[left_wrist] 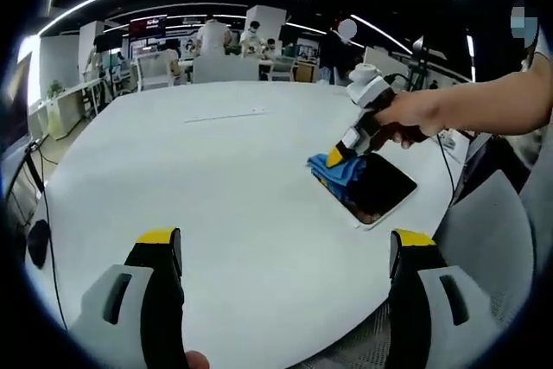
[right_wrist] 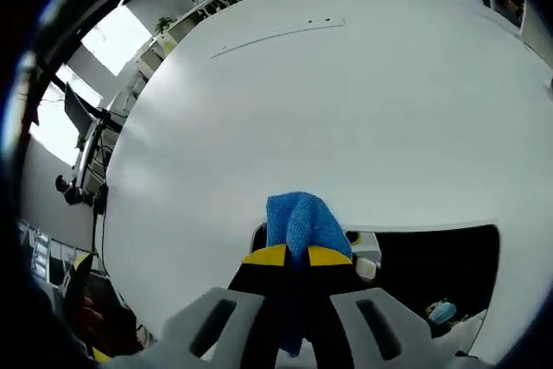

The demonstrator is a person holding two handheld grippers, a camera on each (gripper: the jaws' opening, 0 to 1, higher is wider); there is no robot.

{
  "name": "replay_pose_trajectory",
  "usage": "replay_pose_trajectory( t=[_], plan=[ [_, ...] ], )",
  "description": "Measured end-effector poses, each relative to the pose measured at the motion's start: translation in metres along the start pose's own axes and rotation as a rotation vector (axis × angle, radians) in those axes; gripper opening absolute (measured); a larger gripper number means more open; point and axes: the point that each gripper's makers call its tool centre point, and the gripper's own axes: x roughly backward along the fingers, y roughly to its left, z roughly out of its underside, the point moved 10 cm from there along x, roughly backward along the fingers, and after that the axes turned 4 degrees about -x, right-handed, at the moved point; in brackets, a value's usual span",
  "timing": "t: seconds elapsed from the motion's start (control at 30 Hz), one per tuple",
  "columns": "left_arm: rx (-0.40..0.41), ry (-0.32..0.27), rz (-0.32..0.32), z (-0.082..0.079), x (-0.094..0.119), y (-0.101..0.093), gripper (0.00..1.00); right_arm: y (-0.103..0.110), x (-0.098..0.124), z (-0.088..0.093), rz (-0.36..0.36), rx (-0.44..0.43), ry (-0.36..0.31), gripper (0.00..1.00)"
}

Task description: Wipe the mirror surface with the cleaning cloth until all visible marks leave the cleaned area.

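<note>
White and broad, the round table (left_wrist: 233, 187) spreads under both my grippers, with an open office of desks, screens and distant people beyond its far edge under long ceiling light strips.

Seen from the left gripper view, my left gripper (left_wrist: 285, 252) hangs over the table's near edge with its yellow-tipped jaws spread wide apart and nothing between them. Farther along, near the table's right edge, the mirror (left_wrist: 378, 188) lies flat, a dark rounded rectangle in a pale frame. My right gripper (left_wrist: 339, 155) comes down at the mirror's far end, held by my hand (left_wrist: 408, 115), and the blue cleaning cloth (left_wrist: 331, 168) is bunched under its tip, resting on that end of the mirror and spilling a little onto the table.

In the right gripper view, my right gripper (right_wrist: 298, 256) has its jaws closed together on the cleaning cloth (right_wrist: 301, 220), which puffs out in a blue fold just past the yellow tips. The mirror (right_wrist: 432, 270) lies right beneath and to the right of the jaws, its dark glass reflecting bits of the gripper. I cannot make out any marks on the glass. A thin seam line (right_wrist: 276, 36) runs across the table towards its far edge.
</note>
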Motion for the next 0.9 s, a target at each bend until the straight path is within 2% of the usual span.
replay_pose_trajectory(
  t=[0.17, 0.53, 0.9],
  plan=[
    [0.006, -0.002, -0.004, -0.001, -0.002, 0.0, 0.99, 0.009, -0.006, 0.0, -0.013, 0.0, -0.005, 0.01],
    [0.002, -0.004, -0.002, -0.003, -0.004, -0.003, 0.99, 0.004, -0.003, 0.002, -0.03, -0.034, -0.003, 0.0],
    [-0.006, -0.014, -0.003, -0.006, -0.004, -0.006, 0.99, 0.003, 0.004, 0.019, -0.044, -0.041, 0.011, 0.0]
  ],
)
